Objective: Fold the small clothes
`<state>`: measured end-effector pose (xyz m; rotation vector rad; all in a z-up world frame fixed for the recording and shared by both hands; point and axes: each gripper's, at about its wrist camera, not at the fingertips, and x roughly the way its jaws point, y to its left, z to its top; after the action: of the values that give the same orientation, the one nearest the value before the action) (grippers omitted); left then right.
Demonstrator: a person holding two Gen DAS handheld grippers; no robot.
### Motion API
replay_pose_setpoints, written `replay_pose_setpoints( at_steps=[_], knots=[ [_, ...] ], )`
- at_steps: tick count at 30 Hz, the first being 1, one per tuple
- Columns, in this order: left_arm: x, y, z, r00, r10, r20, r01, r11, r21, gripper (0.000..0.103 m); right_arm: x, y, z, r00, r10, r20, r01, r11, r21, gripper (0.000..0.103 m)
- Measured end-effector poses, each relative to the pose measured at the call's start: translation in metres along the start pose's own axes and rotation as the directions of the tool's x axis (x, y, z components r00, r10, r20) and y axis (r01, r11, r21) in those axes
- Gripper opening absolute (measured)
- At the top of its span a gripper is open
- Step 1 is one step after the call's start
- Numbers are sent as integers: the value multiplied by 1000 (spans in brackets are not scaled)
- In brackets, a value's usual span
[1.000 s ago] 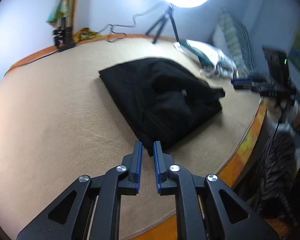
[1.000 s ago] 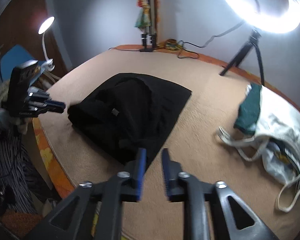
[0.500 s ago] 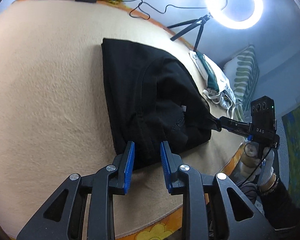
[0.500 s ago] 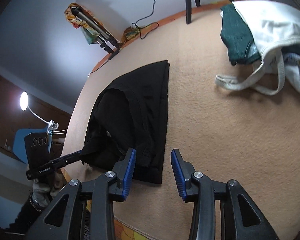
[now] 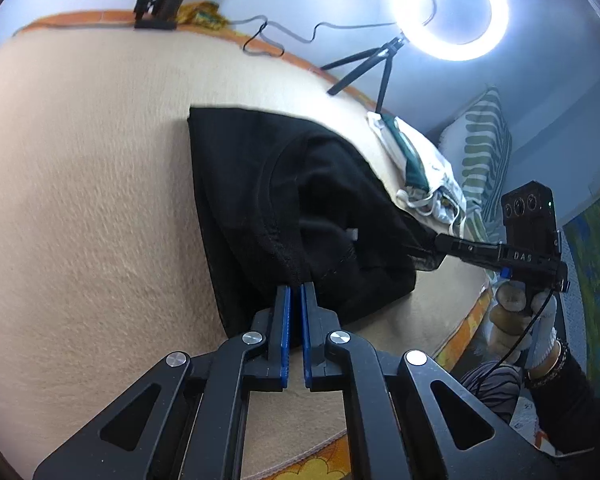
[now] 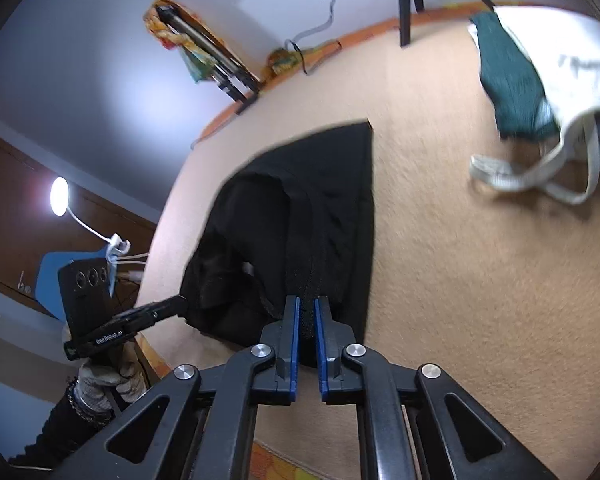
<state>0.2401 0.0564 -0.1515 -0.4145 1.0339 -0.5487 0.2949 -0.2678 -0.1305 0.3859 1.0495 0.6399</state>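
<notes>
A black garment lies crumpled on the beige blanket near its edge. Your left gripper has just closed, pinching the garment's near hem; your right gripper has likewise just clamped onto its ribbed edge.

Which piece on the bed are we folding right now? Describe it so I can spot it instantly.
On the tan blanket, look near the front edge: the black garment lies partly folded, both hand-held grippers clamped on its near hem. Unlike the white tote bag with green cloth near the ring light, it is plain black.
</notes>
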Motion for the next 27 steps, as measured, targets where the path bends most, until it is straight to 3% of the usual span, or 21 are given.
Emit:
replay_pose_setpoints(
  at_steps=[4,6,10,13,16,17,18,22,27],
  knots=[
    [-15,3,2,1000,-5,19,5,1000,-9,3,-14,3,3,1000,-10,26,10,1000,-9,4],
    [-18,6,-2,999,33,16,-33,999,15,3,-15,-1,2,1000,-18,23,19,1000,-17,4],
    [-1,25,-17,994,94,-54,-93,996,9,3,10,-14,-15,989,-127,-73,125,992,-31,4],
    [2,31,-21,993,83,-78,-84,996,-5,4,20,-15,-24,968,-226,-112,215,972,-98,5],
    [-9,19,-18,989,132,-72,-127,990,65,7,6,-1,-19,964,-259,-66,244,955,-171,20],
    [-13,16,-17,988,142,-66,-137,987,80,8,0,4,-16,965,-260,-39,248,950,-191,33],
    [-20,12,-14,988,147,-45,-142,986,92,8,-7,10,-12,969,-248,-8,241,947,-213,34],
    [-31,-2,4,990,137,42,-141,982,124,10,-14,37,9,977,-189,101,210,935,-285,34],
    [3,-18,40,994,91,64,-100,984,144,10,21,63,44,986,-126,111,158,921,-355,30]
  ],
)
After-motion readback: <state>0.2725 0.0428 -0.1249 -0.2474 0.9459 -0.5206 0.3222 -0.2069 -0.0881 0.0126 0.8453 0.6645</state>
